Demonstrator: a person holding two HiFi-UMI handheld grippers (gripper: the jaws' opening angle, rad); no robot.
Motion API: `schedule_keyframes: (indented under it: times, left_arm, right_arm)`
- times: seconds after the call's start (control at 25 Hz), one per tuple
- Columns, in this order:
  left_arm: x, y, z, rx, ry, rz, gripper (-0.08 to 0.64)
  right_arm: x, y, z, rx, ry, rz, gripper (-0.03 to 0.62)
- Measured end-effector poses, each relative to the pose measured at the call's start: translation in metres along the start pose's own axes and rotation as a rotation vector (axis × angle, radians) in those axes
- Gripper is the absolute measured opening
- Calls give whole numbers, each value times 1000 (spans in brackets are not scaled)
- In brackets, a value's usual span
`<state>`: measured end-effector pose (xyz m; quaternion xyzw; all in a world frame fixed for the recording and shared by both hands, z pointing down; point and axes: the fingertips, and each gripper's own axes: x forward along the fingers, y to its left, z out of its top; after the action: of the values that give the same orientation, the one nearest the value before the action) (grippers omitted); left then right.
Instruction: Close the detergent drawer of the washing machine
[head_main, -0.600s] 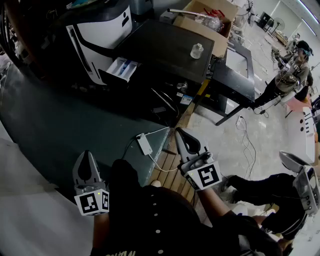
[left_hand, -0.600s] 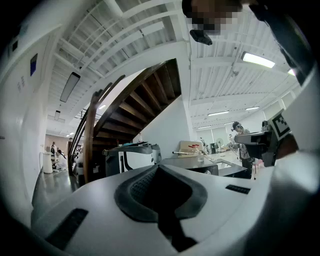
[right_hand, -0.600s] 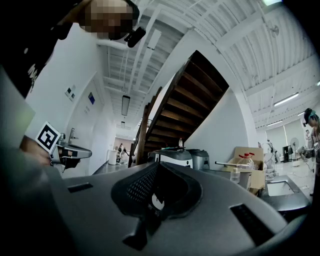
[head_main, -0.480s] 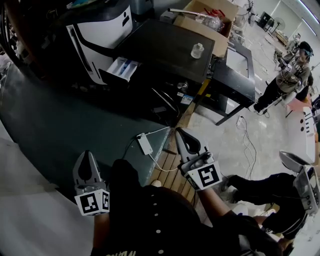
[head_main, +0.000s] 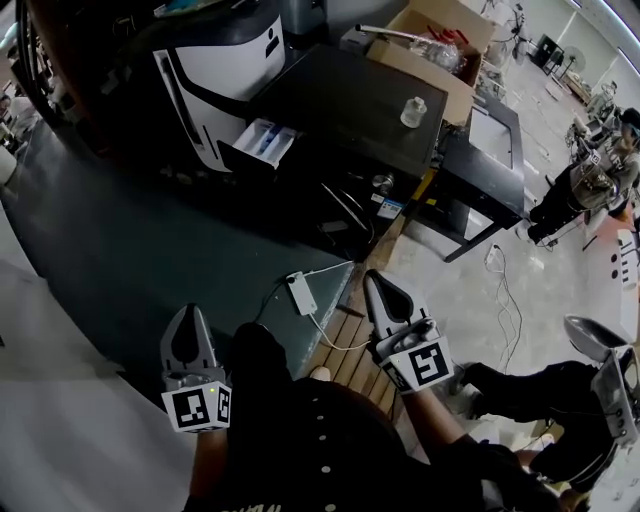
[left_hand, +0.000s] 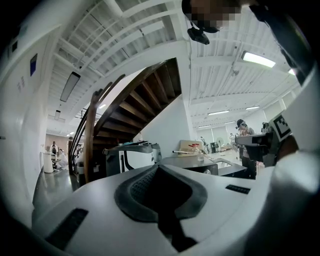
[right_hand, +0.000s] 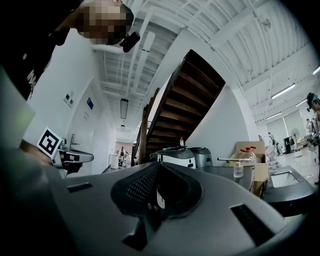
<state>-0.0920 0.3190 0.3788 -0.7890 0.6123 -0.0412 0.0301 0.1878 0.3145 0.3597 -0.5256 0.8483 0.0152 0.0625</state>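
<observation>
The white front-loading washing machine with a black top (head_main: 222, 62) stands at the far side of the room. Its white-and-blue detergent drawer (head_main: 264, 141) sticks out of the machine's front, pulled open, on the side next to a low black cabinet (head_main: 350, 98). A small clear glass jar (head_main: 413, 111) stands on that cabinet, and beyond it, farther from the machine, an open brown cardboard box (head_main: 447, 52).

In front of the machine lies a broad dark green floor mat (head_main: 110, 240). On the mat's edge away from the machine a white rectangular power adapter (head_main: 300, 293) lies with its cable, just beside a slatted wooden pallet (head_main: 345, 345). Past the pallet is pale grey concrete floor (head_main: 480, 290).

Behind the machine a dark wooden staircase (left_hand: 142, 100) climbs under a white beamed ceiling (left_hand: 225, 80) with strip lights.

The left gripper (head_main: 188, 312) and right gripper (head_main: 377, 280) both hang well apart from the machine, across the mat, pointing towards it. Each has its jaws brought together, tips meeting, with nothing between them.
</observation>
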Motion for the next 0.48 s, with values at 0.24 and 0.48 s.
schedule_keyframes:
  times: [0.24,0.48]
  left_arm:
    - [14,6,-2,-4,2,-8,8]
    - [35,27,-6,-7,-4,1,8]
  right_arm:
    - [13,0,-6,9,23,1,188]
    - [45,10,-17,-5,48,45,189]
